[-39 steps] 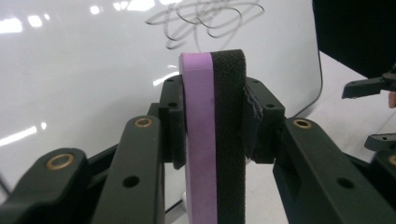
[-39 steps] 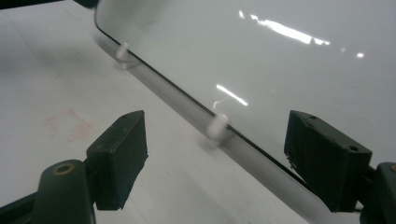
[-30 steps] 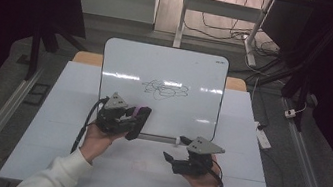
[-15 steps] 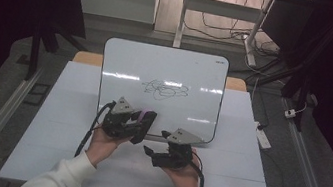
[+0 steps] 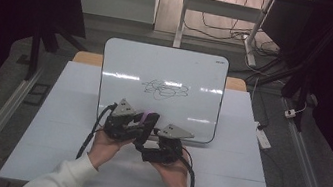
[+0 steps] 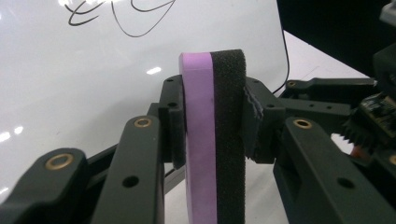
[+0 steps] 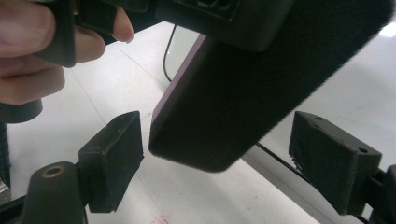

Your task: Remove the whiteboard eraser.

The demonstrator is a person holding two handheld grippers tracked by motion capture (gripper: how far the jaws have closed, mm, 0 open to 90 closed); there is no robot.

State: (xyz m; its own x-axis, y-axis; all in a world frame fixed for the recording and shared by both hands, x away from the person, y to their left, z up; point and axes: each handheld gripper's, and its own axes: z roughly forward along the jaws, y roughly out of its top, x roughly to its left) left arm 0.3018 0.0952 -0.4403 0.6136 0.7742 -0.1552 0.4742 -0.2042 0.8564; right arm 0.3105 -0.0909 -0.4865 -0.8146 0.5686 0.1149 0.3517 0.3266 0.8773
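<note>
The white rectangular table carries a white dry-erase board with rounded corners, lying flat toward its far side, a black scribble drawn near its middle. At the board's near edge the person's two hands meet.

The left gripper is clamped on a whiteboard eraser with a purple plastic back and a black felt face: in the left gripper view its pads press on both flat sides, purple toward one jaw, felt toward the other. The eraser stands on edge above the board's near left part.

The right gripper has its jaws spread wide; they have just been opening. In the right gripper view the eraser's felt end sits between the two pads without touching either.

A second ago the right gripper hung near the table's front edge, well apart from the left one. Since then it has slid left and forward, until its jaws now flank the eraser, just beside the left gripper. The left gripper has shifted a little toward the board's middle, its grip on the eraser unchanged.
</note>
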